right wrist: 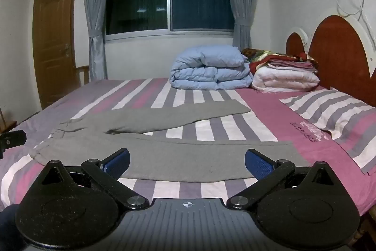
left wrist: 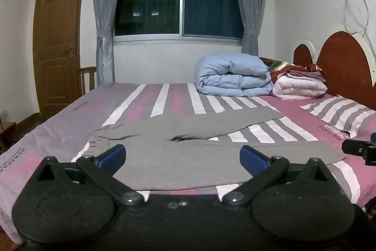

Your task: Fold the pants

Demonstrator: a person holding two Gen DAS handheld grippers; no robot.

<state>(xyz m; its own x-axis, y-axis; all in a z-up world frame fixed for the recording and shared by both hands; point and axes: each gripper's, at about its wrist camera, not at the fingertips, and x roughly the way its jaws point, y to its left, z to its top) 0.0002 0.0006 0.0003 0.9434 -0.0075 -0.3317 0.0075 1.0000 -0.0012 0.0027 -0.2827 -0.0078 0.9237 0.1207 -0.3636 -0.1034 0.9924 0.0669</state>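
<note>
Both my grippers released, nothing between the pads. Left gripper hovers over the near leg of the grey pants, waistband just ahead-left of it. Right gripper sits over the same leg, nearer the hem, which ends ahead-right of it. Pants lie flat on the striped bed, legs splayed; the far leg angles away ahead. Folded blue quilt well beyond, pillow off right.
</note>
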